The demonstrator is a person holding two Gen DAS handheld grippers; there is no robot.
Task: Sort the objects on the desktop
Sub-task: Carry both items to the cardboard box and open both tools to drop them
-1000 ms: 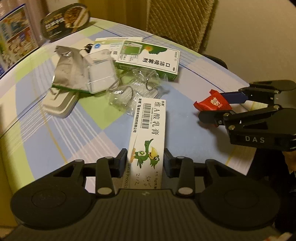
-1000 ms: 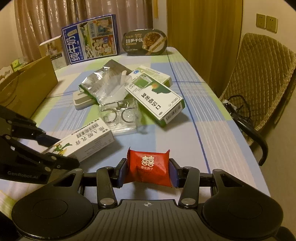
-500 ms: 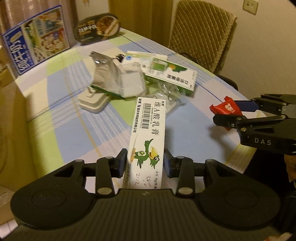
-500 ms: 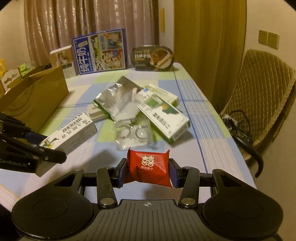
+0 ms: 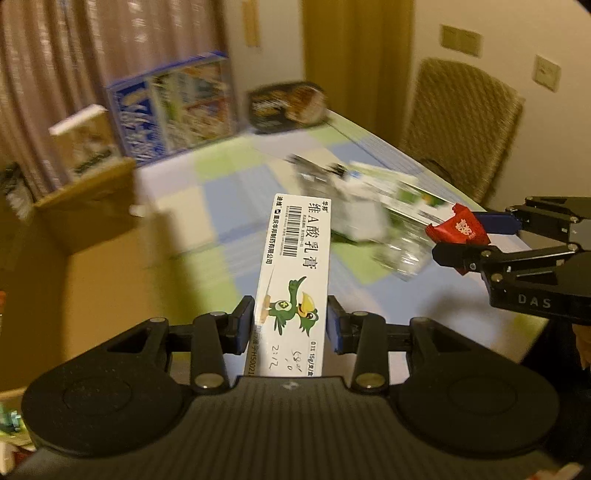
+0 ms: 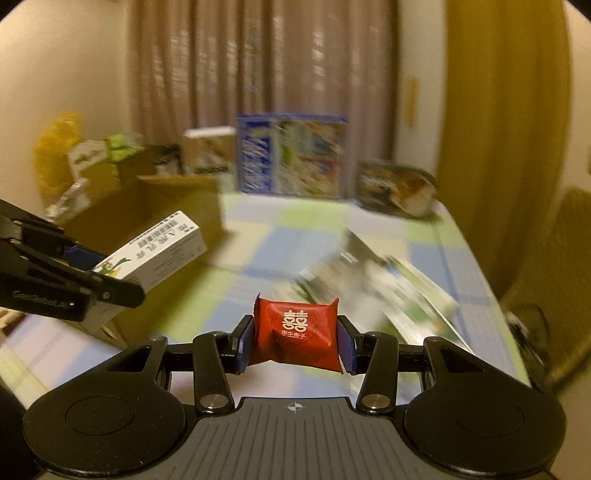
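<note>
Here the white ointment box (image 5: 295, 273) sits clamped between the left tool (image 5: 290, 325) pads

The room lay in warm, dim yellowish light. Pale brownish curtains (image 6: 258, 74) hung in folds along the back wall, and a heavier mustard drape (image 6: 506, 110) hung to their right. The walls (image 5: 498, 29) were plain cream, with switch plates (image 5: 461, 40) and a socket (image 5: 546, 72) on the right-hand one. A woven wicker chair (image 5: 461, 122) stood beside the table's right edge. The table (image 6: 258, 236) wore a checked cloth in pale blue, green and white squares. Beyond its far left corner, yellow and green clutter (image 6: 59, 147) sat against the wall, too blurred to make out.
</note>
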